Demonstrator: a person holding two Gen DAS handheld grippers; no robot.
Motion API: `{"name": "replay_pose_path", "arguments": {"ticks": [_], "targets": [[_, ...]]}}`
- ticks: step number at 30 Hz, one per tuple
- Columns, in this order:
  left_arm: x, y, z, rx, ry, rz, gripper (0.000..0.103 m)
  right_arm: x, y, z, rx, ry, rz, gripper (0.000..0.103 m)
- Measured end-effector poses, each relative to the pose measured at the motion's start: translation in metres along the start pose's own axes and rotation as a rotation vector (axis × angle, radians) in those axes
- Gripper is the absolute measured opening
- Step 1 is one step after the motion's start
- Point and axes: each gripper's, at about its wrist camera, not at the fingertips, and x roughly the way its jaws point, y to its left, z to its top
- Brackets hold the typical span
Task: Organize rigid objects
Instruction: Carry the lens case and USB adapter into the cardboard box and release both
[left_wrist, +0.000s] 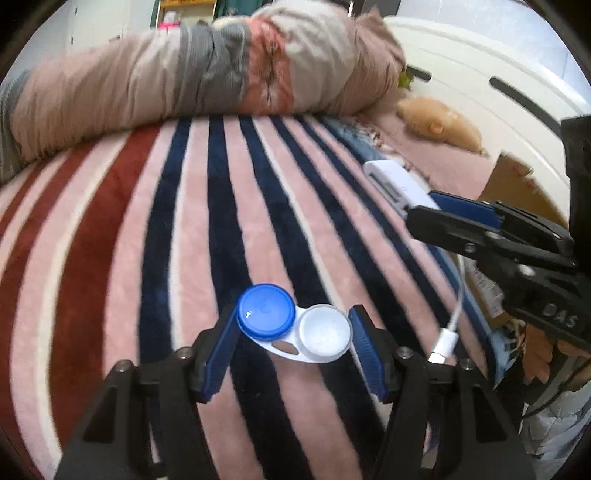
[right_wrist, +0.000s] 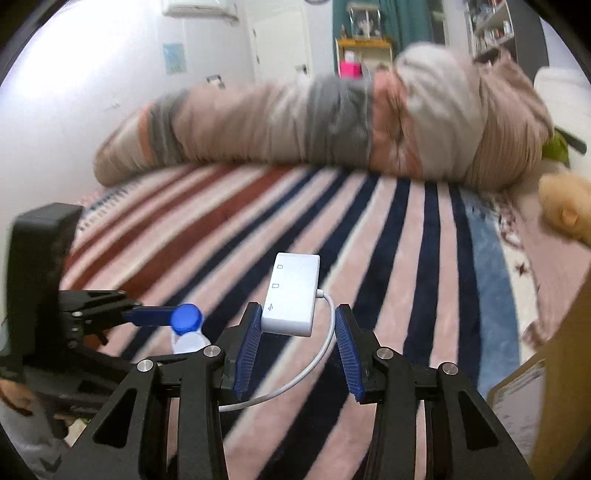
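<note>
A contact lens case (left_wrist: 291, 325) with one blue cap and one white cap sits crosswise between the blue pads of my left gripper (left_wrist: 294, 314), which is shut on its two ends. In the right wrist view the same case (right_wrist: 188, 325) shows at the tip of the left gripper (right_wrist: 184, 328). My right gripper (right_wrist: 299, 308) is shut on a white USB adapter (right_wrist: 291, 295), and the adapter's cable (right_wrist: 325, 350) loops back between the fingers. From the left wrist view the right gripper (left_wrist: 421, 206) holds the adapter (left_wrist: 391, 181) above the blanket, its cable (left_wrist: 456, 306) hanging down.
A pink blanket (left_wrist: 258, 221) with navy and red stripes covers the bed below both grippers. A rolled duvet (left_wrist: 221, 74) lies along the back. An orange plush toy (left_wrist: 439, 125) and a white bed end (left_wrist: 480, 55) are at the right, and a cardboard box (right_wrist: 561, 350) stands beside the bed.
</note>
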Motion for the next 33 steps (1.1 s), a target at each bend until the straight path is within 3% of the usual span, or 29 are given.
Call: {"name": "replay_pose_path", "arguments": {"ticks": [7,14,17,20,24,27,33], "targets": [[-0.059,-0.035,0.035,0.058,-0.122,-0.067,0.057,-0.085,-0.010,0.020,0.021,-0.162,-0.024,0.036],[-0.093,-0.114,0.081,0.187,-0.211,-0.178,0.057,-0.167,-0.069,0.013,0.108,-0.278,-0.173,0.037],[-0.092,-0.161,0.096,0.253,-0.217,-0.219,0.057,-0.183,-0.107,-0.004,0.179,-0.262,-0.232,0.037],[-0.081,-0.199,0.107,0.296,-0.187,-0.269,0.057,-0.188,-0.147,-0.026,0.254,-0.190,-0.246,0.037],[-0.057,-0.257,0.114,0.375,-0.121,-0.271,0.057,-0.180,-0.185,-0.053,0.296,-0.091,-0.289,0.039],[-0.041,-0.281,0.119,0.410,-0.084,-0.280,0.057,-0.175,-0.196,-0.063,0.294,-0.050,-0.315,0.039],[-0.021,-0.296,0.122,0.442,-0.040,-0.274,0.057,-0.173,-0.200,-0.073,0.268,-0.050,-0.308,0.039]]}}
